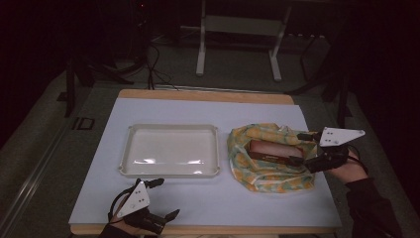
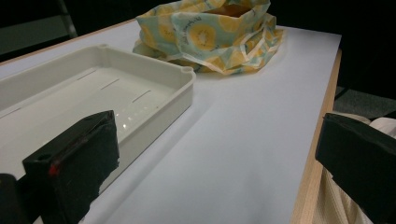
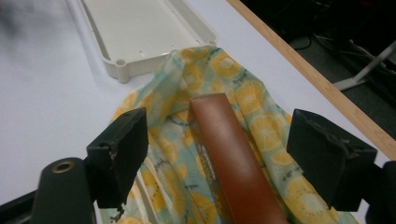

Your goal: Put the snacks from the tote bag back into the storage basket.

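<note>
Fingers of the right gripper [image 3: 217, 156] stand apart, straddling a long reddish-brown box [image 3: 233, 163] inside the lemon-print cloth bag [image 1: 270, 156], apparently lining up a grasp; left gripper [image 2: 215, 163] waits open beside the white plastic tray [image 1: 171, 149].

A white tray [image 1: 130, 148] sits on the white table [image 1: 208, 203], with a stand [image 1: 237, 25] behind.

Dim room, grey floor [image 1: 44, 134], white stand [image 1: 237, 29] and cables [image 1: 158, 74] beyond the table [image 1: 208, 94].
</note>
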### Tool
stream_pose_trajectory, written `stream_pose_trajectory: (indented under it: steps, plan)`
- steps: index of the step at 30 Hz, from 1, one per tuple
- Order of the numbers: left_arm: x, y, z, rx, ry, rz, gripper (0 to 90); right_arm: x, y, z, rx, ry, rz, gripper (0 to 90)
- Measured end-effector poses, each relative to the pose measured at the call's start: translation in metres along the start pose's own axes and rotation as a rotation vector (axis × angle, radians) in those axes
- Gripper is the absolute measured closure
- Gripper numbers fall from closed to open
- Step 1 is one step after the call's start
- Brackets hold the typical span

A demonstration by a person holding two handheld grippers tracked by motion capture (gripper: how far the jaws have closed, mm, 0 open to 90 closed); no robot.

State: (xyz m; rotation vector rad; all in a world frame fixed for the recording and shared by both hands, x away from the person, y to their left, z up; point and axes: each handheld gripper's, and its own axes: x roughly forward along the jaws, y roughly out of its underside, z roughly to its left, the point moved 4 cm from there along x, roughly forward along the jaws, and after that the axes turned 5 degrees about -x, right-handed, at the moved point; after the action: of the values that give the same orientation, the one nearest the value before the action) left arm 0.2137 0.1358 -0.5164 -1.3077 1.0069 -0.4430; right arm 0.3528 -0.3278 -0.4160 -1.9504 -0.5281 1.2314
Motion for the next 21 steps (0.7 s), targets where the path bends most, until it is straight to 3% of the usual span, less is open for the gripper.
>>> stream_pose_trajectory:
  steps: [3, 8, 10, 15, 21]
  plan:
    - [0.0, 0.0, 0.0, 0.0, 0.001, 0.001, 0.0, 0.0, 0.0, -0.004, 0.006, -0.005, 0.002, 21.2]
    - [0.0, 0.0, 0.0, 0.002, 0.0, 0.003, 0.0, 0.008, 0.008, -0.014, -0.018, 0.01, 0.077, 23.0]
    - [0.001, 0.0, 0.0, 0.002, -0.001, 0.004, 0.0, 0.009, 0.009, -0.015, -0.016, 0.012, 0.081, 23.0]
    - [0.001, 0.0, 0.0, 0.003, -0.001, 0.004, 0.0, 0.017, 0.018, -0.025, 0.009, -0.011, 0.105, 24.2]
    - [0.001, 0.001, 0.0, 0.004, 0.0, 0.005, 0.0, 0.032, 0.029, -0.03, -0.011, -0.048, 0.161, 30.2]
